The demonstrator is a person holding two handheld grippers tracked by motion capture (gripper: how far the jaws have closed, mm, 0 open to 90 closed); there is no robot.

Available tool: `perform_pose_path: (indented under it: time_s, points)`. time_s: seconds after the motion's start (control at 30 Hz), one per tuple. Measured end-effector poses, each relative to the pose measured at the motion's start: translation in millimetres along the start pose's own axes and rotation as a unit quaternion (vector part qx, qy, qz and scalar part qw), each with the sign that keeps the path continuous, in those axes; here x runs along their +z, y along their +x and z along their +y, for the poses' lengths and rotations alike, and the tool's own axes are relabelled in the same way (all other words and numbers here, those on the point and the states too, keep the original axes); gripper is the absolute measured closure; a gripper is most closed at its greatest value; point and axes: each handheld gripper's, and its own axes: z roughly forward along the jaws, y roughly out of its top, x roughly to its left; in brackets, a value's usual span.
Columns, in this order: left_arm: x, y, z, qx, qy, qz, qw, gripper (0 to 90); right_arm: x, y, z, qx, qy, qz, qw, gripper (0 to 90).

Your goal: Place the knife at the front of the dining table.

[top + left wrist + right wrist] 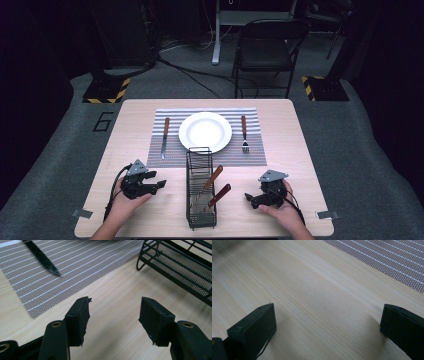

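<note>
Two wooden-handled utensils lie in the wire rack on the table, between both grippers. The left gripper and right gripper have their fingers open, holding nothing. Reaching in carelessly could snag the rack's wires and drag it into the plate.

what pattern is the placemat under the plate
Grey mesh weave with thin white stripes; the placemat shows best in the left gripper view.
</note>
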Motion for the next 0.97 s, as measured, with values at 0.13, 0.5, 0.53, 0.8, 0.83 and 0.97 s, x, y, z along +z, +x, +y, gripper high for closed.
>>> perform_pose_path:
  time_s: [0.13,0.5,0.53,0.8,0.83,0.97]
  points:
    - [4.3,-3.6,-2.6,0.003,0.006,-0.004,1.0000,41.1,0.0,0.0,0.0,0.000,0.000,0.000,1.0000,0.0]
    - [6.6,7.8,-10.9,-0.035,-0.006,0.000,0.9994,39.9,0.0,-0.1,0.0,0.000,0.000,0.000,1.0000,0.0]
    - [6.1,10.1,-11.6,-0.034,-0.003,0.005,0.9994,39.6,0.0,0.0,0.0,0.000,0.000,0.000,1.0000,0.0]
    - [4.3,18.9,-15.0,-0.049,-0.005,0.035,0.9982,37.7,0.0,-0.1,0.0,0.000,0.000,0.000,1.0000,0.0]
    - [4.2,19.1,-15.1,-0.048,-0.006,0.037,0.9981,37.5,0.0,-0.1,0.0,0.000,0.000,0.000,1.0000,0.0]
    - [3.6,19.6,-15.2,-0.045,-0.007,0.052,0.9976,36.4,-0.1,-0.2,0.0,-0.001,0.001,0.001,1.0000,0.0]
